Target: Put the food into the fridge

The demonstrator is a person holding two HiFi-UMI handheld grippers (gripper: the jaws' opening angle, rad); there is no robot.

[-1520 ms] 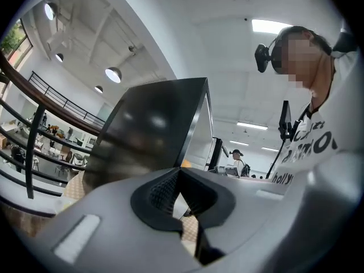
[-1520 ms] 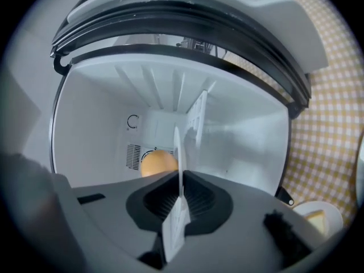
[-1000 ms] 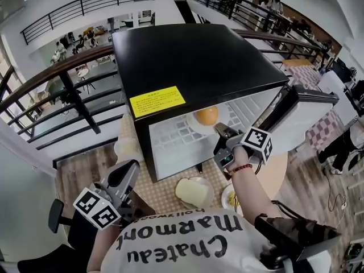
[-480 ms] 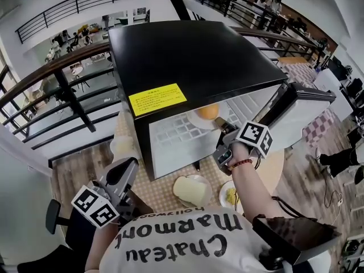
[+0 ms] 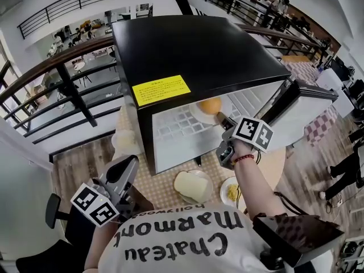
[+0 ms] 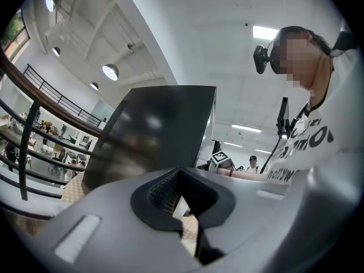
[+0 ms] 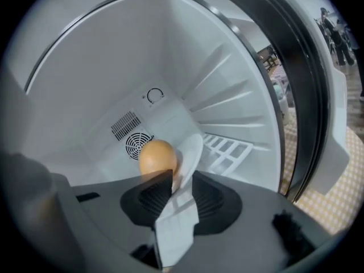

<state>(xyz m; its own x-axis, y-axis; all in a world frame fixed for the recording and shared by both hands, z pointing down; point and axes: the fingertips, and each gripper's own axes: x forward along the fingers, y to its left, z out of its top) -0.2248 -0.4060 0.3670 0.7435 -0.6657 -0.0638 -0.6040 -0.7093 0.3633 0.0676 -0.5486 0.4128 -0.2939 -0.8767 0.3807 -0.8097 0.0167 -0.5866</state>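
A black mini fridge (image 5: 193, 50) stands on the table with its door (image 5: 307, 115) swung open to the right. Inside, a round orange-brown food (image 5: 209, 105) lies on a white plate (image 5: 196, 115) over the wire shelf. My right gripper (image 5: 222, 120) reaches into the opening at the plate's near rim. In the right gripper view the plate (image 7: 190, 152) runs between the jaws of the right gripper (image 7: 176, 189), which have just been opening and stand apart from it; the food (image 7: 157, 157) sits just beyond. My left gripper (image 5: 129, 165) stays low at the left, shut and empty; in its own view it (image 6: 181, 195) faces the fridge's side (image 6: 153, 135).
On the checked tablecloth in front of the fridge are a plate with a pale bread slice (image 5: 192, 185) and a plate with yellow food (image 5: 232, 192). A white wire shelf (image 7: 227, 149) and a fan vent (image 7: 136, 144) line the fridge interior. Railings and a lower floor lie behind.
The right gripper has rolled at the wrist and shifted slightly up toward the fridge opening, with the plate still at its tips. The left gripper has stayed where it was.
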